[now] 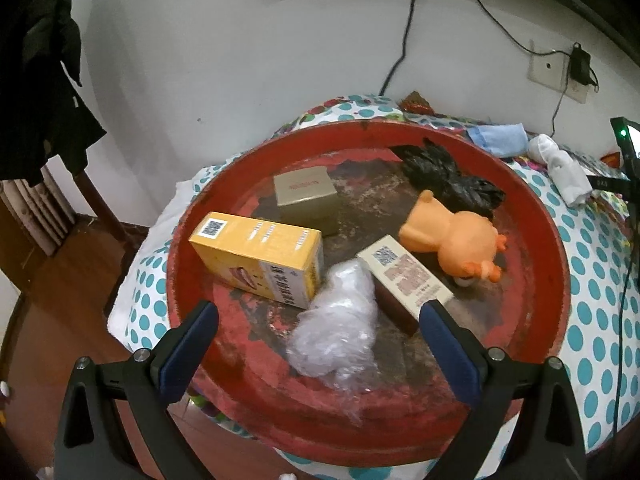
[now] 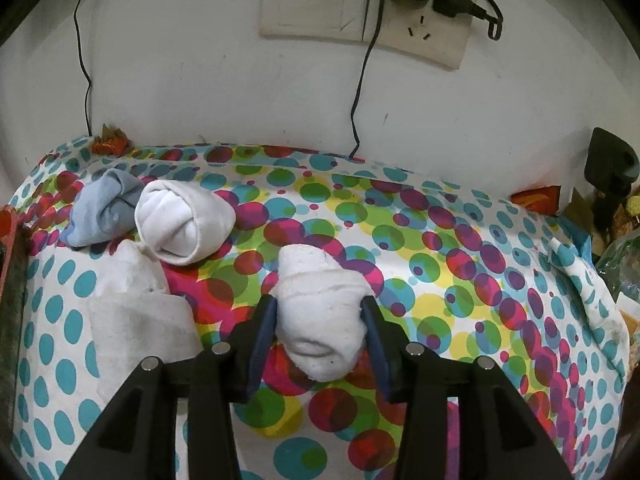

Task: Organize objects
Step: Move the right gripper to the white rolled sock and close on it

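Note:
In the left wrist view a round red tray (image 1: 532,216) holds a yellow box (image 1: 260,262), a tan box (image 1: 306,196), a brown-sided box (image 1: 404,280), an orange toy animal (image 1: 460,238), a black plastic bag (image 1: 448,178) and a crumpled clear plastic bag (image 1: 340,320). My left gripper (image 1: 318,312) is open, its fingers on either side of the clear bag. In the right wrist view my right gripper (image 2: 320,312) is shut on a rolled white sock (image 2: 320,312) just above the dotted cloth (image 2: 440,280).
A rolled white sock (image 2: 184,220), a blue sock (image 2: 106,206) and a flat white cloth (image 2: 140,320) lie left of the right gripper. Wall sockets with cables (image 2: 400,12) are behind. A dark chair (image 1: 48,100) stands left of the tray.

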`<action>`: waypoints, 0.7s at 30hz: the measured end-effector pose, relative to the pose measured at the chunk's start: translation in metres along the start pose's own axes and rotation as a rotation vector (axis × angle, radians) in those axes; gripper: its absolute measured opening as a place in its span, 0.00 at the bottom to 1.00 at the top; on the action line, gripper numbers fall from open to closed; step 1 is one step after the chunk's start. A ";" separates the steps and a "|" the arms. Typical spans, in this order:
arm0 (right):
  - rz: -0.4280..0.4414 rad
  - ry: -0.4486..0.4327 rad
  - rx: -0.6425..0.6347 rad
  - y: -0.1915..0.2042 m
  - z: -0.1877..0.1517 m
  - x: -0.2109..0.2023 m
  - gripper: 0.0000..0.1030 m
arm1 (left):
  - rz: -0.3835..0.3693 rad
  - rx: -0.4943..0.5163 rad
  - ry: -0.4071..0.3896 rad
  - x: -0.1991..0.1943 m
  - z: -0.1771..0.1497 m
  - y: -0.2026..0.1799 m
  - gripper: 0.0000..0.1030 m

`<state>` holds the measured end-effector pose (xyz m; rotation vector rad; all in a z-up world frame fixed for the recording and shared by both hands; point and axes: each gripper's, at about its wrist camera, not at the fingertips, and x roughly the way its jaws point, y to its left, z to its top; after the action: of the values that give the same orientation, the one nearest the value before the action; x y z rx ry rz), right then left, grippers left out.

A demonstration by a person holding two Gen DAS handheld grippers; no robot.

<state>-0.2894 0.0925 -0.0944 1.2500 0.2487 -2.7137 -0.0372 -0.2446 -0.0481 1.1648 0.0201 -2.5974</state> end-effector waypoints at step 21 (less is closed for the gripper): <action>0.029 0.005 0.023 -0.006 -0.004 0.002 0.42 | -0.176 0.166 -0.037 -0.032 0.040 -0.136 0.98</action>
<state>-0.2885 0.0990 -0.0976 1.2571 0.1990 -2.6965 -0.0827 -0.1118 -0.0125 1.2210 -0.1083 -2.8203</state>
